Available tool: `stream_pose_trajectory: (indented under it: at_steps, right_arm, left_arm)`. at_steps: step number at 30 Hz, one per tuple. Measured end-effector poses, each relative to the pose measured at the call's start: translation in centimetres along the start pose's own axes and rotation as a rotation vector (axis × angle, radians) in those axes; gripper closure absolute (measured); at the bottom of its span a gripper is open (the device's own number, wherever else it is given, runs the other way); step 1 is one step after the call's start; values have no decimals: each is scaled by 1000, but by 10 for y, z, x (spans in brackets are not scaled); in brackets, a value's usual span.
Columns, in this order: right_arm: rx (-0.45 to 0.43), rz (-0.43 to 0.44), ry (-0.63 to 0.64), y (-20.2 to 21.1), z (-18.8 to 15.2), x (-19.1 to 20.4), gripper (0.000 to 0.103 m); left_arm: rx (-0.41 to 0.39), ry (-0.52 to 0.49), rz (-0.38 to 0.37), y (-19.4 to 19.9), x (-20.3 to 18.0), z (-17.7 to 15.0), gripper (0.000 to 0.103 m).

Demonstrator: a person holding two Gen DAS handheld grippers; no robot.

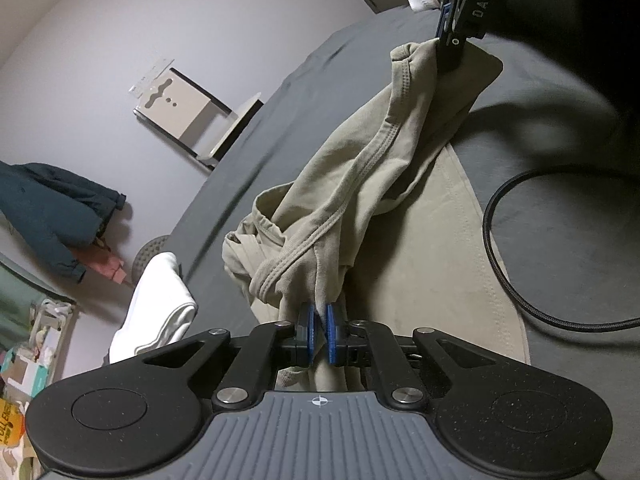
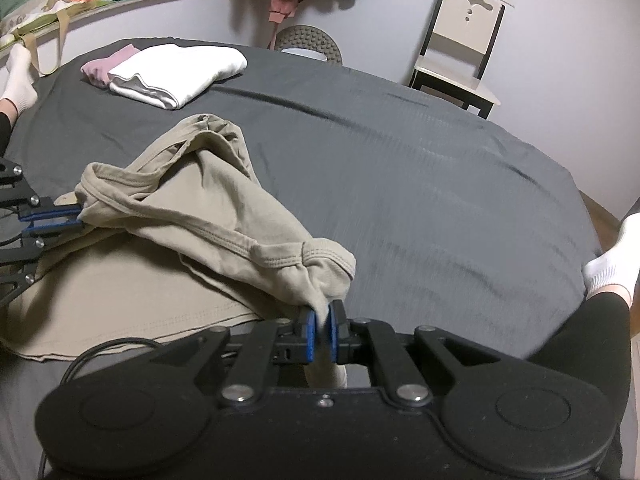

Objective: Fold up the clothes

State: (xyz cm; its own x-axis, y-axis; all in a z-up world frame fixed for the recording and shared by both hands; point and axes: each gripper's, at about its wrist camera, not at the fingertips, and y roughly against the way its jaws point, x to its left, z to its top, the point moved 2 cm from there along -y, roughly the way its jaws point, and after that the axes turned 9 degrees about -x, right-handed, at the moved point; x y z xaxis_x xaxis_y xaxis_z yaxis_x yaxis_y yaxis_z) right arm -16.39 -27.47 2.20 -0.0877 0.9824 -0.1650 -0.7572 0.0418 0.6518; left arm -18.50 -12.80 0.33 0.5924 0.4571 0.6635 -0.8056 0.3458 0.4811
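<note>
A khaki-olive garment [image 1: 376, 184] [image 2: 192, 220] lies on a dark grey bed sheet [image 2: 420, 168], its upper part lifted and bunched between the two grippers, its lower part flat on the sheet. My left gripper [image 1: 320, 326] [image 2: 76, 218] is shut on one edge of the garment, with cloth squeezed between its blue pads. My right gripper [image 2: 322, 326] [image 1: 446, 34] is shut on the opposite edge near a stitched hem. The garment's stitched band sags between the two grips.
A folded white garment [image 2: 176, 72] and a folded pink one [image 2: 106, 66] lie at the far side of the bed. A black cable [image 1: 504, 248] loops on the sheet. A chair [image 2: 460, 56] stands by the wall. A person's white-socked feet [image 2: 612, 264] rest at the bed's edges.
</note>
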Motion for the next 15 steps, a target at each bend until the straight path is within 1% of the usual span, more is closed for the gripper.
stream_pose_trajectory:
  at_steps: [7, 13, 15]
  right_arm:
    - [2, 7, 3, 1, -1, 2, 95]
    - [4, 11, 2, 2, -1, 2, 95]
    - [5, 12, 0, 2, -1, 2, 95]
  left_arm:
    - [8, -3, 23, 1, -1, 0, 96]
    - [5, 6, 32, 0, 2, 1, 96]
    - [5, 22, 23, -1, 3, 2, 96]
